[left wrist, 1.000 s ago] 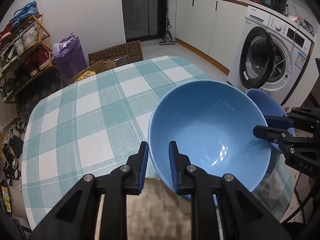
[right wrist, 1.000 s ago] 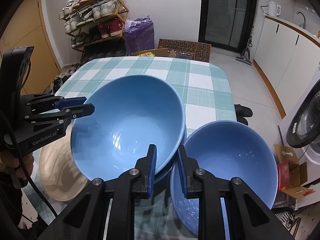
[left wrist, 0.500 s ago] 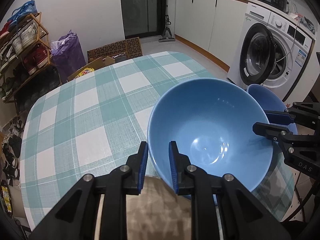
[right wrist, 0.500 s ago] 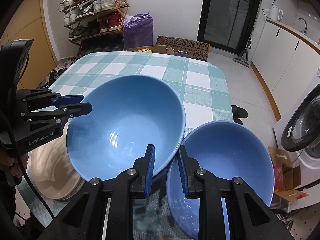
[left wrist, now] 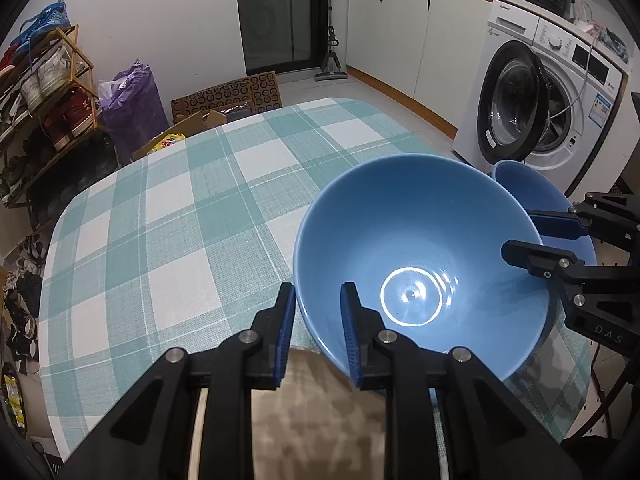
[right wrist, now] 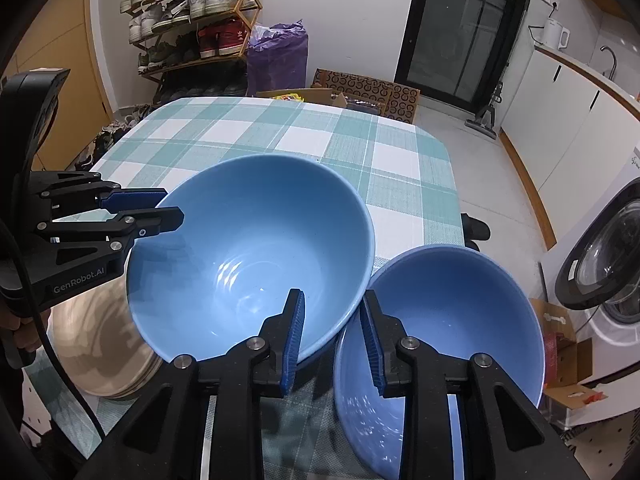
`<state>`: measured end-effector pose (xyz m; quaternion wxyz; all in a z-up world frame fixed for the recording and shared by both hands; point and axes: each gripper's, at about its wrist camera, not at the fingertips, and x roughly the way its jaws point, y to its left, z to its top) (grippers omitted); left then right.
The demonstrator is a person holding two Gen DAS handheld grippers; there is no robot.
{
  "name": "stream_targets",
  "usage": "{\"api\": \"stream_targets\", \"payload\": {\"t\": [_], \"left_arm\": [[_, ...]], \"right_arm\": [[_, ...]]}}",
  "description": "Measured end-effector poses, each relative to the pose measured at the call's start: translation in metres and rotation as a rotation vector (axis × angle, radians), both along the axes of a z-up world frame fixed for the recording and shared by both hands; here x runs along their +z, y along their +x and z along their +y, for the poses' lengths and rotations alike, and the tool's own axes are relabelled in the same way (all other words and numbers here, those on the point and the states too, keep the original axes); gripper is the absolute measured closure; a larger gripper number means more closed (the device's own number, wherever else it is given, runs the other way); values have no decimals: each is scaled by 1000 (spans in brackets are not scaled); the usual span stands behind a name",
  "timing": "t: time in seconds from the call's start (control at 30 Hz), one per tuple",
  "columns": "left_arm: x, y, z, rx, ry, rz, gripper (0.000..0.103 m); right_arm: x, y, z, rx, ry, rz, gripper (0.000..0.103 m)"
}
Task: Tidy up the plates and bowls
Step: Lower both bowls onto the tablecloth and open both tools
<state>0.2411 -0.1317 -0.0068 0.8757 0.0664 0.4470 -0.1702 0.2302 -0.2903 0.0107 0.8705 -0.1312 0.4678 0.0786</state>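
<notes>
A large light-blue bowl (left wrist: pixel 416 264) is held above the checked table, also in the right wrist view (right wrist: pixel 248 256). My left gripper (left wrist: pixel 316 328) is shut on its near rim. My right gripper (right wrist: pixel 332 336) straddles the bowl's opposite rim with the jaws apart, one finger inside and one outside. A second, smaller blue bowl (right wrist: pixel 444 344) stands just right of it, partly hidden behind the big bowl in the left wrist view (left wrist: pixel 532 196). Beige plates (right wrist: pixel 104 340) lie stacked under the big bowl's left side.
The teal and white checked table (left wrist: pixel 180 216) stretches away beyond the bowls. A washing machine (left wrist: pixel 548 96) with its door open stands off the table's right. A shoe rack (right wrist: pixel 192 20), a purple bag (right wrist: pixel 276 56) and cardboard boxes stand beyond the far edge.
The big bowl has risen and levelled out a little. The right gripper's jaws have opened wider around its rim. The left gripper keeps its hold.
</notes>
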Motion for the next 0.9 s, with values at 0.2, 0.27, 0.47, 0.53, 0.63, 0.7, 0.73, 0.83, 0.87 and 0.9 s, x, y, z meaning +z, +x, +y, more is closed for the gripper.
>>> {"api": "stream_targets", "payload": {"t": [0.2,0.27,0.47,0.53,0.63,0.7,0.73,0.83,0.87,0.9], "left_arm": [[2,-3,2,-19,-28,7,71],[4,-5,2,-24,-33,3,66],[11,-11,3,-26,-49,-5,52],[12,-12,3,-30,-50,3,51],[14,-15,3,-33,-50,10,47],[16,-18,3,-33,-55,6,32],[18,-19,3,-27,-56,-4,20],[25,-25,5,-23,-70,-43,11],[27,-26,6,-25,-78,-46,11],[29,-28,6,-28,-87,-49,9]], "right_arm": [[5,-3,1,12,16,-23,63],[8,-3,3,24,15,-33,61],[13,-6,6,40,39,-44,46],[17,-8,4,36,53,-57,37],[23,-11,1,37,78,-71,29],[28,-15,-2,24,89,-89,22],[31,-16,-5,10,97,-100,19],[40,-20,-13,-19,139,-118,12],[42,-22,-15,-24,152,-123,6],[45,-24,-18,-29,161,-131,3]]}}
